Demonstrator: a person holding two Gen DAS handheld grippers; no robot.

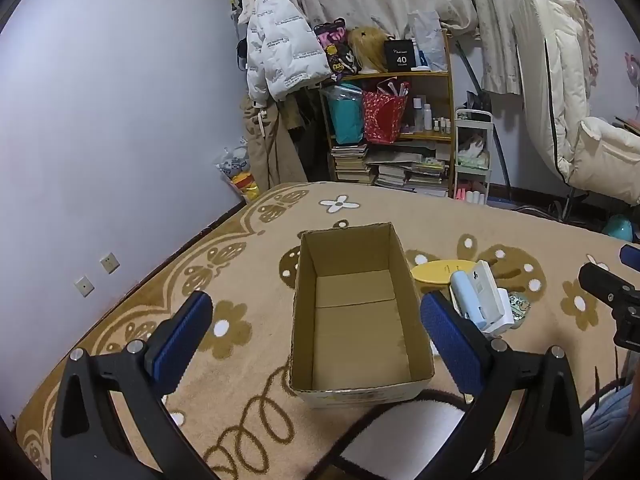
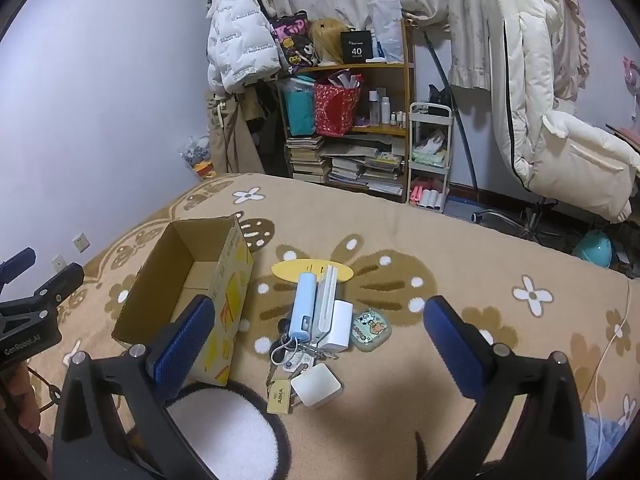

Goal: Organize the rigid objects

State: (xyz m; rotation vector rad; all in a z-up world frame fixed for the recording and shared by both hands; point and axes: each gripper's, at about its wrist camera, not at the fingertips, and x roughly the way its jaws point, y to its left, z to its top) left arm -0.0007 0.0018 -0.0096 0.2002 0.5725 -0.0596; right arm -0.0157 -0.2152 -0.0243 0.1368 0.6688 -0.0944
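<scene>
An open, empty cardboard box (image 1: 352,312) sits on the flowered beige blanket; it also shows in the right wrist view (image 2: 188,280). My left gripper (image 1: 316,332) is open and empty, its blue pads on either side of the box. To the box's right lies a pile: a yellow oval plate (image 2: 312,271), a light blue cylinder (image 2: 302,306), a white upright device (image 2: 327,300), a white block (image 2: 337,330), a green cartoon case (image 2: 370,330), keys with a tag (image 2: 280,394) and a white square box (image 2: 316,385). My right gripper (image 2: 318,340) is open and empty above the pile.
A bookshelf (image 2: 348,128) with bags, bottles and stacked books stands beyond the bed, beside a hung white jacket (image 2: 240,40) and a small white cart (image 2: 430,152). A cream chair (image 2: 560,128) is at the right. The wall runs along the left.
</scene>
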